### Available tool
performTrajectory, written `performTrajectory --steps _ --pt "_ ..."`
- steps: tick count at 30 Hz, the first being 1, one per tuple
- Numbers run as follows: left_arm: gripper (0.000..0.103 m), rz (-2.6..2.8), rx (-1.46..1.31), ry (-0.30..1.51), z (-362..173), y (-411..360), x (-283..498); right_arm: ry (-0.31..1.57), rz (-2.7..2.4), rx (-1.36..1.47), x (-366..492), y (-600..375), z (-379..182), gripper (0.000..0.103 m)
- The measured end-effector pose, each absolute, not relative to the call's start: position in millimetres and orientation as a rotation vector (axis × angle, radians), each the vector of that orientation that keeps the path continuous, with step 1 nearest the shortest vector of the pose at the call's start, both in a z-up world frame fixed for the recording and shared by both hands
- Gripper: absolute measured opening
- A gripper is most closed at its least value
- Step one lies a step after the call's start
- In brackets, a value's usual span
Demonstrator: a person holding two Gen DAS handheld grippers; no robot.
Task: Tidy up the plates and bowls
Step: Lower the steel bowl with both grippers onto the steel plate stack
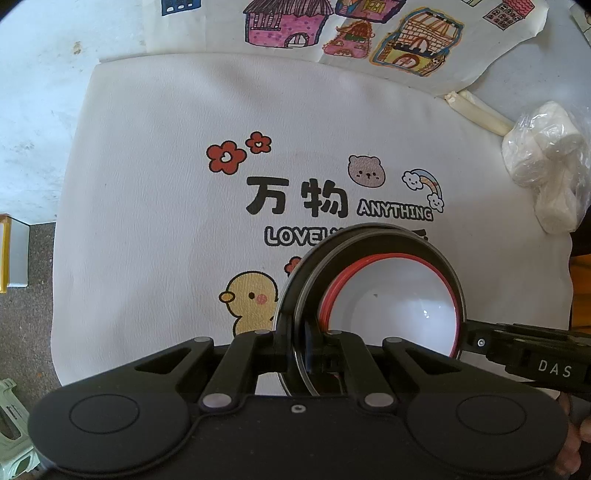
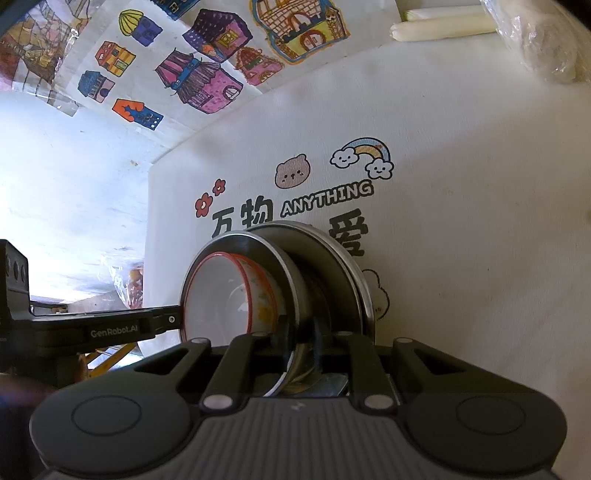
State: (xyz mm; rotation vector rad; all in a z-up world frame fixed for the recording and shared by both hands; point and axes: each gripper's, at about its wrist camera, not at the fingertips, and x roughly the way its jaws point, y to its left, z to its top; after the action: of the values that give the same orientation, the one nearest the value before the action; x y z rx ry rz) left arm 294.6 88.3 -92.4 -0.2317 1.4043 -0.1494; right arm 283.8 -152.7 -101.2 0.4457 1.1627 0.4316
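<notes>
A stack of dishes is held between both grippers above a white printed mat (image 1: 147,166). In the left wrist view, my left gripper (image 1: 304,347) is shut on the rim of the steel plate (image 1: 306,280), with a steel bowl and a white red-rimmed bowl (image 1: 391,299) nested in it. The right gripper's finger (image 1: 517,350) reaches the stack's right rim. In the right wrist view, my right gripper (image 2: 303,350) is shut on the rim of the steel dishes (image 2: 325,266); the red-rimmed bowl (image 2: 221,295) sits inside. The left gripper's finger (image 2: 122,325) touches its left rim.
Coloured house drawings (image 1: 351,33) lie at the mat's far edge. A plastic-wrapped white bundle (image 1: 546,162) and pale tubes (image 1: 476,110) sit at the far right. A floor edge with boxes (image 1: 14,254) is at the left.
</notes>
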Motion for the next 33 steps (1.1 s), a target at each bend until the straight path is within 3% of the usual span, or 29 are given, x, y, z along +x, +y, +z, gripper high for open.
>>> performTrajectory --steps 15,24,33 --pt "0.006 -0.151 -0.225 1.377 -86.4 87.4 293.1 1.136 0.415 0.434 281.1 -154.7 -96.9 0.021" --pt "0.015 -0.118 -0.230 1.370 -84.2 89.9 291.8 1.108 0.407 0.412 277.9 -155.1 -94.5 0.022" --pt "0.029 -0.091 -0.215 1.346 -79.0 92.6 290.3 1.070 0.376 0.377 271.9 -156.0 -91.9 0.036"
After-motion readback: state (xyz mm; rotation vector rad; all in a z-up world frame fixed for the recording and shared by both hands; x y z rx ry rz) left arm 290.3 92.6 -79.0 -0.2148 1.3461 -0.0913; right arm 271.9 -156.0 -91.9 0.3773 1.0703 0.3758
